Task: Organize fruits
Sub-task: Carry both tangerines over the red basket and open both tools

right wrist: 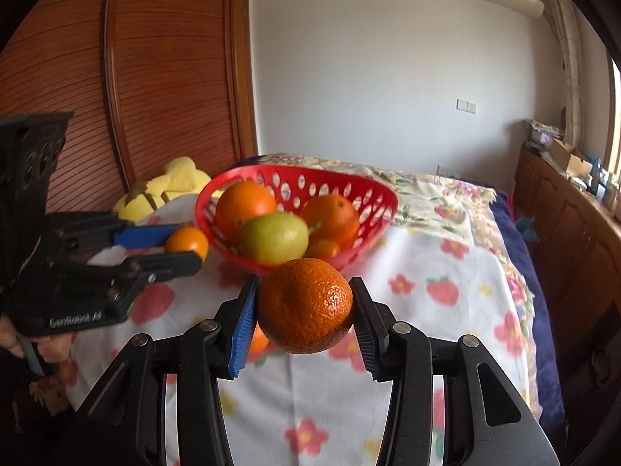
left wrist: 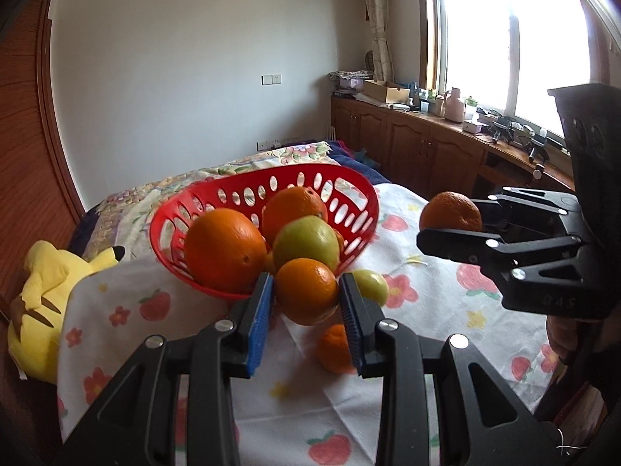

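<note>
Clenching a tangerine (left wrist: 306, 291) (right wrist: 304, 305) each, both jaws; left gripper (right wrist: 182, 250) reads "GenRobot.AI".

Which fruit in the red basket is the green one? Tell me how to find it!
Find the red basket on the flowery cloth. The green fruit sits at its front, between two big oranges. It is the only green thing in there; everything else is orange.
</note>
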A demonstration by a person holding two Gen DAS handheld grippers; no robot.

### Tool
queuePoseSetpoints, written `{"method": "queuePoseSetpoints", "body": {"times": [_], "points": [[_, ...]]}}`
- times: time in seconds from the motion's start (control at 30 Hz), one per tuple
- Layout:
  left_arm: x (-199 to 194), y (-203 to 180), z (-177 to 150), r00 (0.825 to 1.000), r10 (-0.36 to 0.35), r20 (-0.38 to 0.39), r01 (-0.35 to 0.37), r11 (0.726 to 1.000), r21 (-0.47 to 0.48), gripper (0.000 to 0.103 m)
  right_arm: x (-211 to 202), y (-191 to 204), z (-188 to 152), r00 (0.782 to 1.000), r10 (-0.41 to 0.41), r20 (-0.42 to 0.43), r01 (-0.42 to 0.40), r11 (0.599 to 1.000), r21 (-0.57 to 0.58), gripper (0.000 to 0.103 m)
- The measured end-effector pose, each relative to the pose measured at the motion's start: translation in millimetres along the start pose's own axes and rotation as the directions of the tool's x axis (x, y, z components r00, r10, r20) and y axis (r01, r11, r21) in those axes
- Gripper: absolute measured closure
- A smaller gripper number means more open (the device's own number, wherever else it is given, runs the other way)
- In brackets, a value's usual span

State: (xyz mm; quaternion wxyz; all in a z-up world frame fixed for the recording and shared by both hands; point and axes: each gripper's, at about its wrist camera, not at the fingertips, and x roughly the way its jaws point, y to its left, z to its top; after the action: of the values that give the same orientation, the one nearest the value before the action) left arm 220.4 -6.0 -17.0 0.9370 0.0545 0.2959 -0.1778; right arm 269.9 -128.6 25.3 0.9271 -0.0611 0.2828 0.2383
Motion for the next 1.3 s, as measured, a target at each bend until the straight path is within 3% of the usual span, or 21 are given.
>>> {"method": "queuePoseSetpoints", "body": {"times": [0.43, 0.67, 0.93, 1.3], "points": [[24.3, 42.0, 29.5, 0.999, 0.033, 0.008, -0.033, 0.999, -0.024, 0.071, 79.7, -24.7, 58.5, 0.995, 0.065, -0.071, -0.064, 0.998, 0.013, 0.057], [39.0, 65.0, 43.4, 0.999, 0.053, 0.006, -0.053, 0.997, -0.051, 0.071, 124.2, -18.6, 88.7, 0.99, 0.063, -0.124, -0.07, 0.997, -0.046, 0.057], [53.1, 82.7, 50.7, 0.997, 0.075, -0.001, -0.074, 0.995, -0.069, 0.071, 163.6, -17.8, 99.2, 0.979, 0.093, -0.183, -0.104, 0.993, -0.049, 0.057], [65.1, 80.5, 50.3, 0.998, 0.065, -0.005, -0.065, 0.995, -0.078, 0.071, 164.3, -14.8, 91.9, 0.975, 0.123, -0.182, -0.134, 0.99, -0.049, 0.055]]}}
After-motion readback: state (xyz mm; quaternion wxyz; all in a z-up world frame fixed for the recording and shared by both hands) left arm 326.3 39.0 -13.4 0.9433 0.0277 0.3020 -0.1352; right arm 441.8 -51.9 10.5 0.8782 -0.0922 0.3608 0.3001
